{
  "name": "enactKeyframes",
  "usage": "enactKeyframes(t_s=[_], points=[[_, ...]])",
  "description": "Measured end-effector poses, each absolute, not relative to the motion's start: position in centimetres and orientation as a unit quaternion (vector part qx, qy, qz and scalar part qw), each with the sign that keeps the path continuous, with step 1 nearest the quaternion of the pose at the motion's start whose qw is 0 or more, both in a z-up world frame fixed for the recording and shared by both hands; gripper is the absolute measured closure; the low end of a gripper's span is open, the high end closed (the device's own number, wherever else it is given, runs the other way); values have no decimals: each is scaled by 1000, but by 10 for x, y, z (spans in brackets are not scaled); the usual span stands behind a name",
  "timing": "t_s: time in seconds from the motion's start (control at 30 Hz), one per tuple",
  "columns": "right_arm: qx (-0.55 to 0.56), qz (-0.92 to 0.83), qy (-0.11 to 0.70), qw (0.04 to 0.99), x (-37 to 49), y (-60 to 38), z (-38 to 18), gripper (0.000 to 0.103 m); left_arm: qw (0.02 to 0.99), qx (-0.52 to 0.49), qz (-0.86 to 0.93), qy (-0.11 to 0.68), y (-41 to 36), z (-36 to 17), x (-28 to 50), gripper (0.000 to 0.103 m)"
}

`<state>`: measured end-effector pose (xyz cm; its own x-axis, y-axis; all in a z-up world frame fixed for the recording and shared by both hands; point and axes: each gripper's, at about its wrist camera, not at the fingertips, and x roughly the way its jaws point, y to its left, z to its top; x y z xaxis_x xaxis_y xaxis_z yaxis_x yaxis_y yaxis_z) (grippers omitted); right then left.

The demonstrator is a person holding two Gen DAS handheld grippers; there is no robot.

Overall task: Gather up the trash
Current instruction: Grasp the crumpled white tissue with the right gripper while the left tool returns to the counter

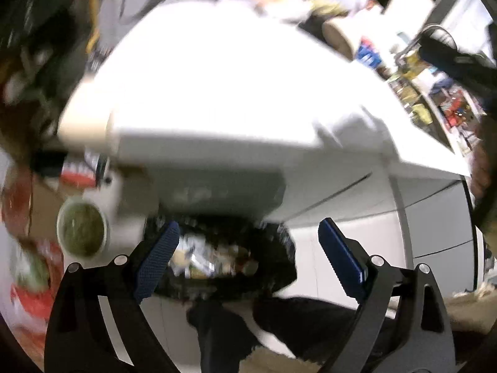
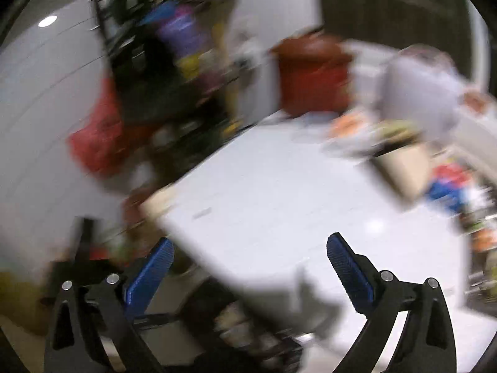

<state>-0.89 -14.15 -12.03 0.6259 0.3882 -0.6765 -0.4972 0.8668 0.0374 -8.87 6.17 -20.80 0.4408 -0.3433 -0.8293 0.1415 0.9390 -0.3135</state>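
Observation:
My left gripper (image 1: pixel 248 239) is open and empty, hovering over a trash bin with a black liner (image 1: pixel 279 267) that stands on the floor below the white table (image 1: pixel 217 71). Foil and other crumpled trash (image 1: pixel 202 259) lie inside the bin. A white cup of green stuff (image 1: pixel 82 230) sits at the left, beside the bin. My right gripper (image 2: pixel 250 255) is open and empty above the near edge of the white table (image 2: pixel 279 192). Its view is heavily blurred. The bin shows dimly under the table edge in the right wrist view (image 2: pixel 248 332).
A red container (image 2: pixel 310 77) and blurred packets (image 2: pixel 366 133) stand at the table's far side. A dark cluttered rack (image 2: pixel 161 71) with a red bag (image 2: pixel 96 136) is at the left. Shelves of goods (image 1: pixel 435 93) lie to the right. Grey floor tiles surround the bin.

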Motion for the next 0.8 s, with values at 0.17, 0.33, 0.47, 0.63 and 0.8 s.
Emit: enactKeyframes(t_s=[0.17, 0.33, 0.47, 0.63, 0.8], points=[[-37, 82, 341, 936, 67, -243, -115, 6, 853, -125, -141, 487, 53, -191, -70, 14], [-35, 9, 363, 931, 147, -323, -132, 11, 843, -147, -120, 503, 47, -196, -63, 14], [-25, 11, 395, 918, 184, -354, -151, 20, 837, -154, -97, 516, 42, -196, -62, 14], [-32, 49, 431, 901, 215, -358, -172, 24, 832, -169, -70, 524, 38, -199, -61, 14], [29, 122, 452, 883, 219, -359, -173, 87, 833, -163, -72, 524, 21, -194, -53, 14]])
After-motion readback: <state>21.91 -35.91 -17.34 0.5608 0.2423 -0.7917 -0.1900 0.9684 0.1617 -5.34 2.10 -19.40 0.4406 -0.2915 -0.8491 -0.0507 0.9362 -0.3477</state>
